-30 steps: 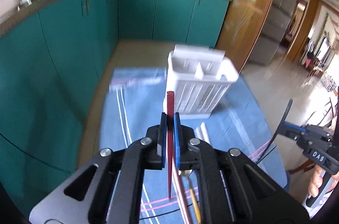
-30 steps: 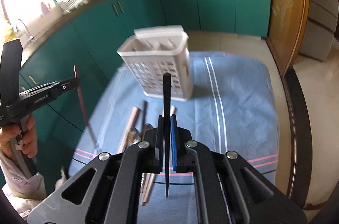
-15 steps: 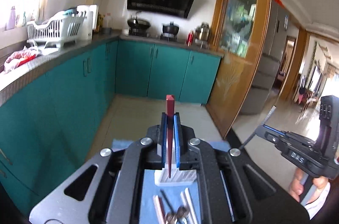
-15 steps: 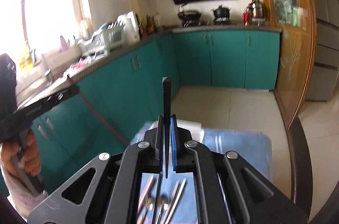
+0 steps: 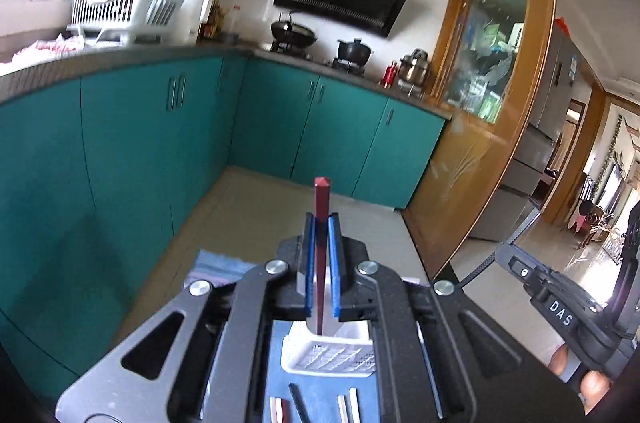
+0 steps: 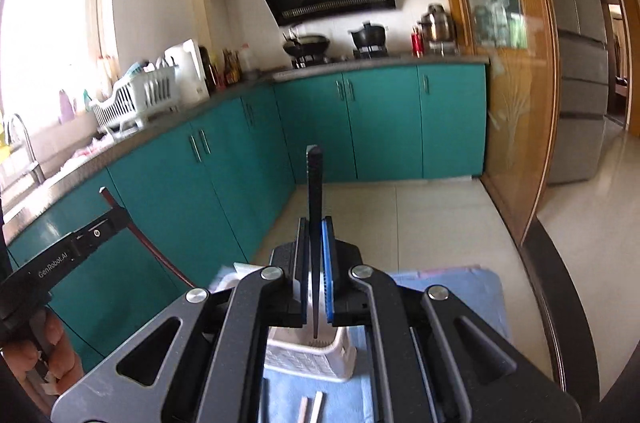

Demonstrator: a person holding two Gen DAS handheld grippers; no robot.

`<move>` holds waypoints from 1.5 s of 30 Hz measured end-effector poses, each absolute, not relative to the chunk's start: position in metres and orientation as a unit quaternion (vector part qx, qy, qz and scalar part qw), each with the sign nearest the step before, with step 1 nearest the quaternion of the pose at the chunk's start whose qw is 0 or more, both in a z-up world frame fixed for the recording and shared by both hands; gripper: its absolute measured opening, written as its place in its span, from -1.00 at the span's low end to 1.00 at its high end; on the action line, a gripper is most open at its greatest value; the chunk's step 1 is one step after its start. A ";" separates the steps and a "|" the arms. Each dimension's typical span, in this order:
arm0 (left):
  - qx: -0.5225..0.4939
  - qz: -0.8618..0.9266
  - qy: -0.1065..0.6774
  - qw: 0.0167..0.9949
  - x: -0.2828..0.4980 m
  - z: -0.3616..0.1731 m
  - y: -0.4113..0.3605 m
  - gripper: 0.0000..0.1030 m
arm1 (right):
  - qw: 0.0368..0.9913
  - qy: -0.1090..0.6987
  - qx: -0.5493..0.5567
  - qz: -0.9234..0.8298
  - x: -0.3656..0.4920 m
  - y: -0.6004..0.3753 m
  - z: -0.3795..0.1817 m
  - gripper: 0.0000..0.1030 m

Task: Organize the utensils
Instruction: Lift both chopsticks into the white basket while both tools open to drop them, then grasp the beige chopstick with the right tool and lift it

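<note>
The green kitchen cupboards [image 5: 128, 151] stood far behind the white basket [image 5: 328, 355]. A blue cloth [image 6: 452, 287] lay under the basket, with the basket standing on it.

The left gripper [image 5: 321, 263] was up above the basket. Its two blue pads were pressed tight on a red chopstick [image 5: 321, 223]. The red chopstick stood up straight, and its thin end pointed down at the basket. I could not tell if the tip was inside the basket.

The right gripper [image 6: 316, 271] was also above the basket. Its pads were closed tight on a black chopstick [image 6: 315, 207]. That stick stood up straight too, with its tip just over the top of the basket.

On the cloth, on the near side of the basket, lay some more sticks [image 5: 344, 405]. They were pale, dark and reddish. They lay flat, a little way from the basket, not touching it.
</note>
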State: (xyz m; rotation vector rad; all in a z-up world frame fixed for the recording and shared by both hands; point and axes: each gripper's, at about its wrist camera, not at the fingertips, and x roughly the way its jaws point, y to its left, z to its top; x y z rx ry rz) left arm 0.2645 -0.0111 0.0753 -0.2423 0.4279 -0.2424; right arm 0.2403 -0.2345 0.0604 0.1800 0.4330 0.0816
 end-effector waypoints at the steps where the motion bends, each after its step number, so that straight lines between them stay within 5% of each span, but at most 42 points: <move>1: -0.121 -0.119 0.214 0.962 0.264 0.070 -0.011 -0.88 | 0.971 0.217 0.095 0.040 0.240 -0.236 0.055 -0.87; 11: -0.114 -0.102 0.216 0.964 0.258 0.040 -0.009 -0.85 | 0.968 0.230 0.092 0.047 0.231 -0.233 0.026 -0.87; 13: -0.120 -0.101 0.219 0.963 0.258 0.037 -0.006 -0.75 | 0.967 0.235 0.088 0.044 0.229 -0.231 0.022 -0.83; 17: -0.137 -0.105 0.216 0.961 0.253 0.037 0.002 -0.35 | 0.968 0.228 0.095 0.043 0.220 -0.234 0.021 -0.11; 21: -0.137 -0.098 0.201 0.965 0.236 0.041 0.012 0.09 | 0.969 0.223 0.095 0.043 0.203 -0.237 0.024 -0.08; 31: -0.120 -0.007 0.243 0.963 0.165 -0.012 0.062 0.35 | 0.972 0.201 0.117 0.036 0.111 -0.248 0.000 0.09; 37: -0.108 0.003 0.398 0.911 0.168 -0.097 0.068 0.35 | 0.919 0.379 0.102 0.042 0.151 -0.217 -0.096 0.11; 45: -0.065 -0.008 0.427 0.902 0.152 -0.117 0.060 0.51 | 0.876 0.481 0.027 0.035 0.181 -0.164 -0.152 0.12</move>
